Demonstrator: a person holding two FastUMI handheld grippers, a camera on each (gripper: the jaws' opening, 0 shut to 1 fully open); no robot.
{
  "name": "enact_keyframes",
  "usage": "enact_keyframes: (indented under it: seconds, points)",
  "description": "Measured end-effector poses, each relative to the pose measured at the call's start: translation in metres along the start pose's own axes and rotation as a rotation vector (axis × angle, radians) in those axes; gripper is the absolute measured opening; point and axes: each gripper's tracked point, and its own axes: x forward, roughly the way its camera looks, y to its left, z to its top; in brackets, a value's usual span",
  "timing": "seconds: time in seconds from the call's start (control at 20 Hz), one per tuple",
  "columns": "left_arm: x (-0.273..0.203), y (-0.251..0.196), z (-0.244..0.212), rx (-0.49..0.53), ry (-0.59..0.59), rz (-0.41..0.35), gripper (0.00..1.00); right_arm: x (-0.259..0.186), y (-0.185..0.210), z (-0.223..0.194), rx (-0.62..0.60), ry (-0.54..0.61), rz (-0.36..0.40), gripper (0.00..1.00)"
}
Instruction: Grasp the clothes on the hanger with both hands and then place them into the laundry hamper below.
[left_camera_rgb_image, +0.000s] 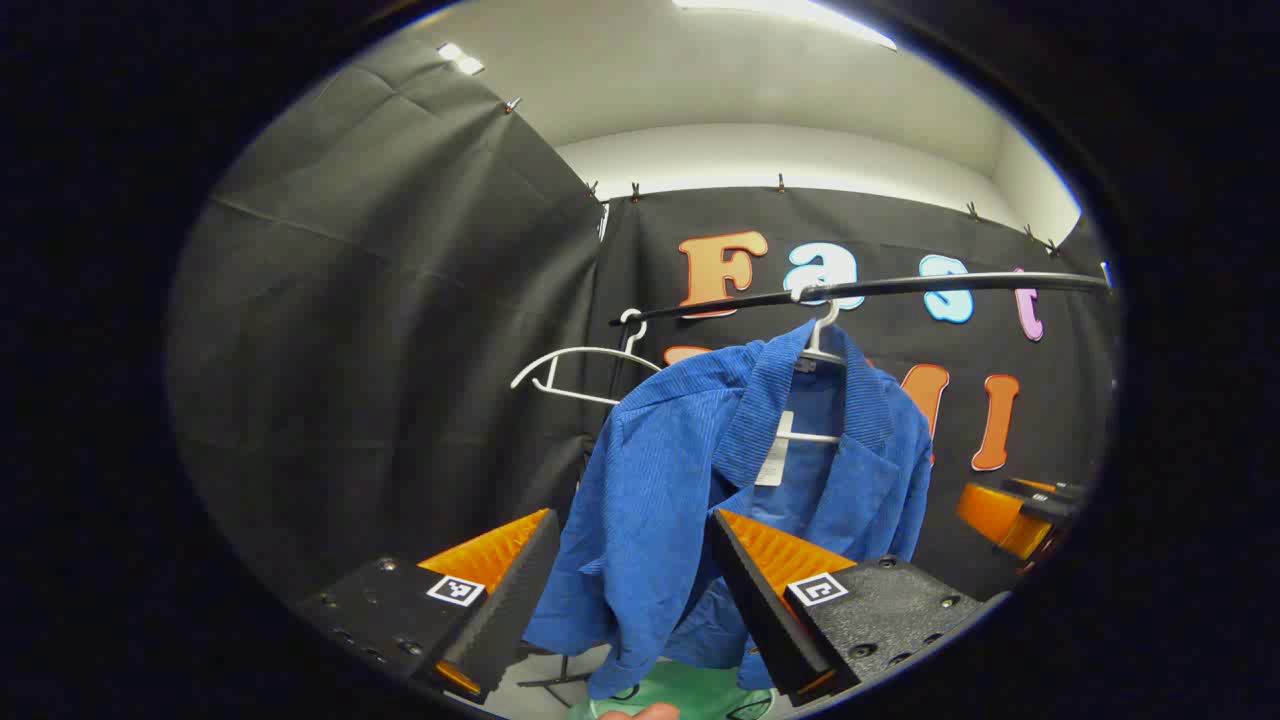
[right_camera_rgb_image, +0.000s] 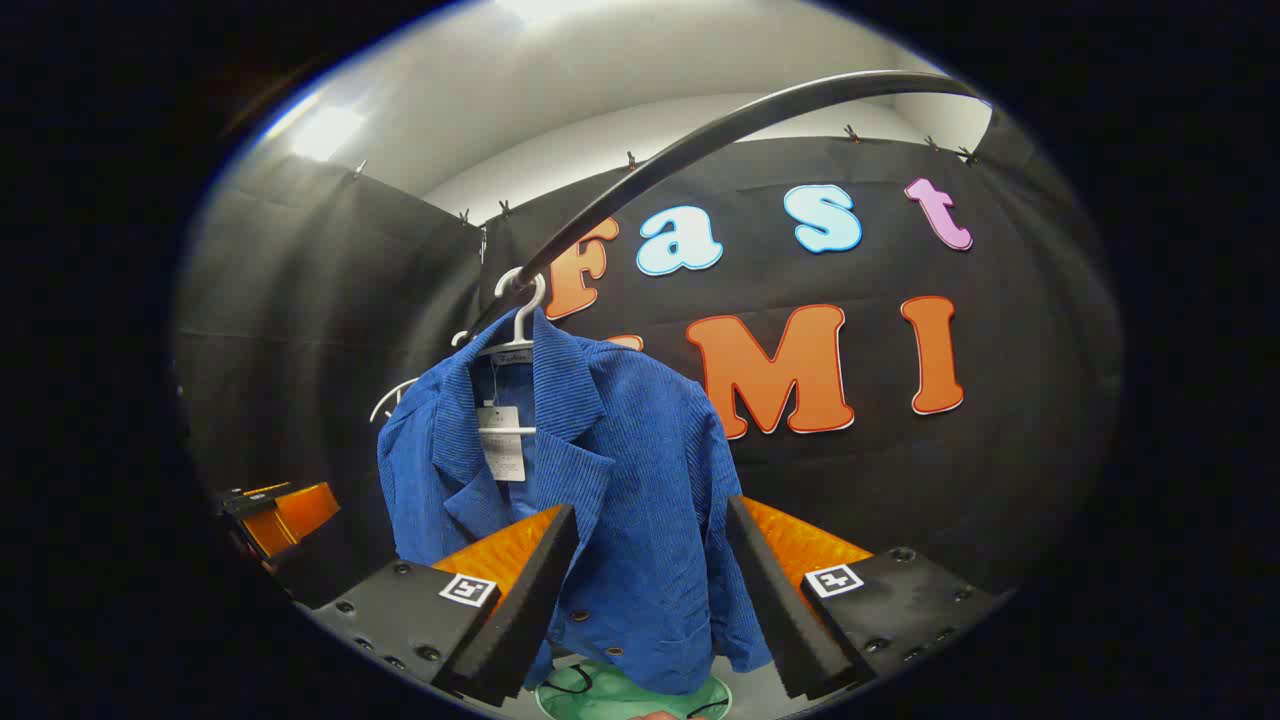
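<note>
Two white hangers (left_camera_rgb_image: 585, 365) hang on a dark rail (left_camera_rgb_image: 870, 290); the left one is bare, the right one (left_camera_rgb_image: 822, 345) carries the blue corduroy jacket (left_camera_rgb_image: 690, 480). A white tag (right_camera_rgb_image: 500, 443) inside its collar bears print too small to read. Left claw (left_camera_rgb_image: 630, 590) stands wide, level before the jacket's sleeve, touching nothing. Right claw (right_camera_rgb_image: 650, 590) likewise gapes wide, empty. Green hamper (right_camera_rgb_image: 630, 695) sits beneath the jacket.

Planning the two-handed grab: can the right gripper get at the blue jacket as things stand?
Probably yes. In the right gripper view the right gripper is open, with the blue jacket hanging straight ahead between its fingers from the white hanger. Nothing sits between them.
</note>
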Motion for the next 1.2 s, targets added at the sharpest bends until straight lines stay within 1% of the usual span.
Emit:
enact_keyframes:
  seconds: [0.05,0.1,0.15,0.25,0.3,0.7,0.75,0.8,0.9,0.95,1.0,1.15,1.2]
  points:
    - [-0.001,0.0,0.001,-0.002,-0.005,-0.003,0.95,0.0,0.002,-0.001,0.003,0.004,0.005,0.97]
    - [-0.003,-0.001,0.003,0.008,-0.014,-0.005,0.92,-0.001,0.003,-0.002,0.005,0.004,0.009,0.97]
    - [-0.003,-0.002,0.005,0.023,-0.024,-0.007,0.95,-0.003,0.003,-0.003,0.006,0.002,0.01,0.97]
    - [0.0,-0.002,0.008,0.045,-0.032,-0.01,0.95,-0.002,0.002,-0.001,0.003,-0.006,0.01,0.97]
    - [0.001,-0.002,0.01,0.046,-0.035,-0.013,0.92,-0.002,0.002,0.0,0.002,-0.012,0.009,0.97]
    - [0.002,-0.001,0.013,0.038,-0.042,-0.007,0.92,-0.002,0.001,0.008,-0.019,-0.045,0.018,0.97]
    - [0.002,-0.001,0.013,0.039,-0.041,-0.004,0.92,-0.003,0.001,0.007,-0.019,-0.047,0.016,0.89]
    - [0.001,0.001,0.012,0.041,-0.041,-0.001,0.95,-0.003,0.001,0.007,-0.016,-0.048,0.016,0.89]
    - [0.0,0.003,0.012,0.041,-0.041,0.005,0.95,-0.002,0.004,0.006,-0.013,-0.045,0.023,0.89]
    - [0.001,0.004,0.012,0.04,-0.04,0.008,0.95,-0.002,0.004,0.004,-0.013,-0.043,0.027,0.97]
    - [0.0,0.006,0.011,0.04,-0.039,0.013,0.95,-0.002,0.004,0.004,-0.012,-0.042,0.028,0.89]
    - [-0.001,0.01,0.013,0.04,-0.043,0.025,0.95,0.0,0.005,0.003,-0.01,-0.041,0.03,0.89]
    - [-0.002,0.012,0.013,0.041,-0.044,0.029,0.95,-0.001,0.005,0.002,-0.009,-0.042,0.032,0.97]
